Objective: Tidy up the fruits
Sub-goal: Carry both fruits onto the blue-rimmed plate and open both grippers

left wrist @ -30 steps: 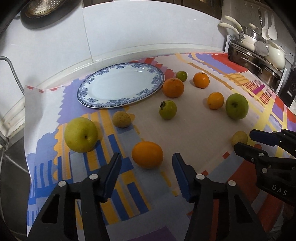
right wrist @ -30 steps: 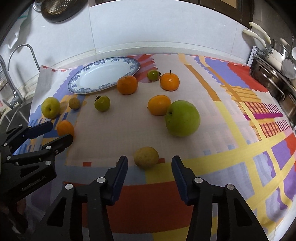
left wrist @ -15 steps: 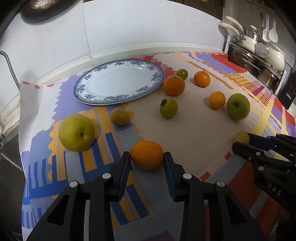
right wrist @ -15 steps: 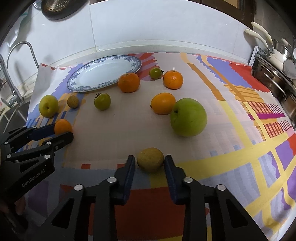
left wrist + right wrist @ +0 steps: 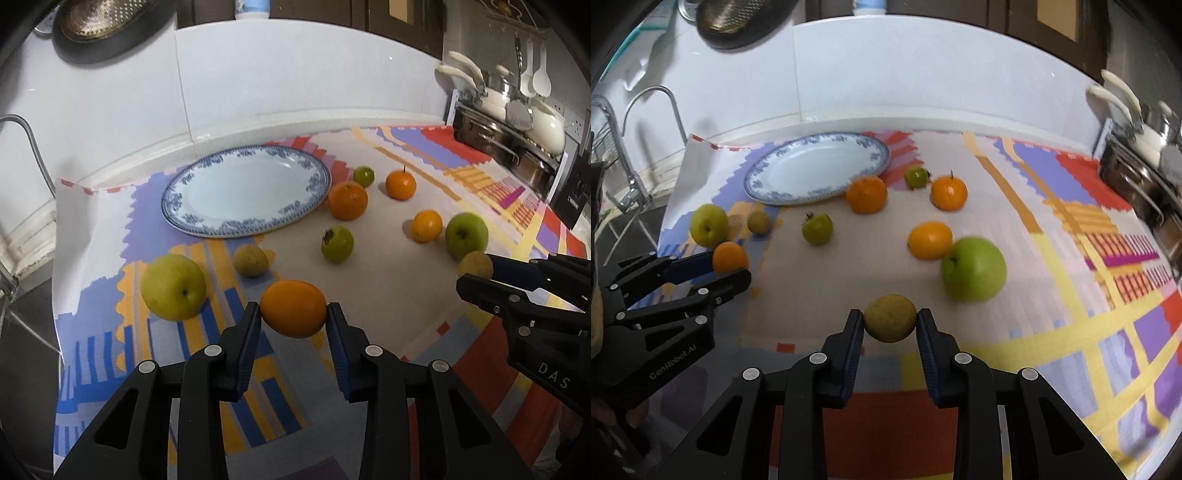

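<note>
My left gripper [image 5: 293, 314] is shut on an orange [image 5: 293, 308] and holds it a little above the patterned cloth; it also shows in the right wrist view [image 5: 729, 257]. My right gripper [image 5: 890, 323] is shut on a small yellow-brown fruit [image 5: 890, 317], lifted slightly; it shows in the left wrist view [image 5: 474, 264] too. An empty blue-and-white plate [image 5: 245, 188] lies at the back of the cloth. Loose fruit lies around: a yellow apple [image 5: 173, 286], a green apple [image 5: 973, 269], oranges [image 5: 347, 200] and small green fruits [image 5: 337, 243].
A sink with a tap [image 5: 635, 147] is off the cloth's left edge. Pots and utensils [image 5: 517, 122] stand on a rack at the right. A white tiled wall [image 5: 295, 81] rises behind the plate. A small tan fruit [image 5: 250, 260] lies near the yellow apple.
Both grippers closed on their fruits, the left on the orange and the right on the yellow-brown fruit, and both lifted them slightly off the cloth.
</note>
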The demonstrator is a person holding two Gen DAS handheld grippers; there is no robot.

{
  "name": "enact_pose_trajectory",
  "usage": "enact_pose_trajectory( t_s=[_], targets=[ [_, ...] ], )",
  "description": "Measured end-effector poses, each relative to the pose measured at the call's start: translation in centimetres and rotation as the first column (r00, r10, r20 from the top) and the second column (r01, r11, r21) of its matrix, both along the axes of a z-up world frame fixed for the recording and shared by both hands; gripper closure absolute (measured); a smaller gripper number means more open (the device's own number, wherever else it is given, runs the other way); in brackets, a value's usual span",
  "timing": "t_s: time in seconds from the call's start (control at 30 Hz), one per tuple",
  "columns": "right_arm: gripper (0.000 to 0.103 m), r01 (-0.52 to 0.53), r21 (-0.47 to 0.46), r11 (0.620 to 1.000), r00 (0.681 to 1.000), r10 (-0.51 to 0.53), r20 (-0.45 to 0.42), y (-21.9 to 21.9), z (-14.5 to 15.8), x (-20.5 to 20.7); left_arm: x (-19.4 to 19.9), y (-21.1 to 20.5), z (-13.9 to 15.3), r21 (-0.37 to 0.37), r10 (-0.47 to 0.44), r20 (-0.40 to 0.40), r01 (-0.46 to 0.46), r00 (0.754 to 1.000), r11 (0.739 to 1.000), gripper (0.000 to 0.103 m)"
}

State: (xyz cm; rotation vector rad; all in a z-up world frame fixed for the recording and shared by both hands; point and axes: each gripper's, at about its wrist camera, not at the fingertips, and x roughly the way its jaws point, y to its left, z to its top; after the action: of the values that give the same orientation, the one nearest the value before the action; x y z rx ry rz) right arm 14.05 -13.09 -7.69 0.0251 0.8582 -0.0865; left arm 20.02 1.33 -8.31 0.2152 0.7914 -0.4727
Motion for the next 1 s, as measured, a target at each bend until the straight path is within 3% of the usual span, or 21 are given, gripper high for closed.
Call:
enact_pose_trajectory(
  t_s=[0.3,0.57,0.8,1.0],
  targets=[
    [0.072,-0.166,0.063,0.984,0.985,0.162,0.054,0.0,2.4,3.5,1.9,-0.4,2.9,-0.048,0.091,0.027,-0.09,0.995,0.995,0.067],
    [0.072,-0.312,0.041,0.949,0.949,0.309,0.056,-0.3,4.1,9.0,4.7,-0.8,4.7,-0.057,0.181,0.04,-0.179,0.983,0.982,0.067],
    [0.072,-0.415,0.06,0.908,0.91,0.415,0.006,0.0,4.6,14.4,9.2,-1.1,4.8,-0.053,0.222,-0.028,-0.224,0.975,0.973,0.067],
    [0.072,-0.459,0.105,0.882,0.879,0.468,-0.087,0.0,2.9,19.0,12.9,-1.4,3.9,-0.027,0.229,-0.125,-0.234,0.965,0.972,0.067]
  ],
)
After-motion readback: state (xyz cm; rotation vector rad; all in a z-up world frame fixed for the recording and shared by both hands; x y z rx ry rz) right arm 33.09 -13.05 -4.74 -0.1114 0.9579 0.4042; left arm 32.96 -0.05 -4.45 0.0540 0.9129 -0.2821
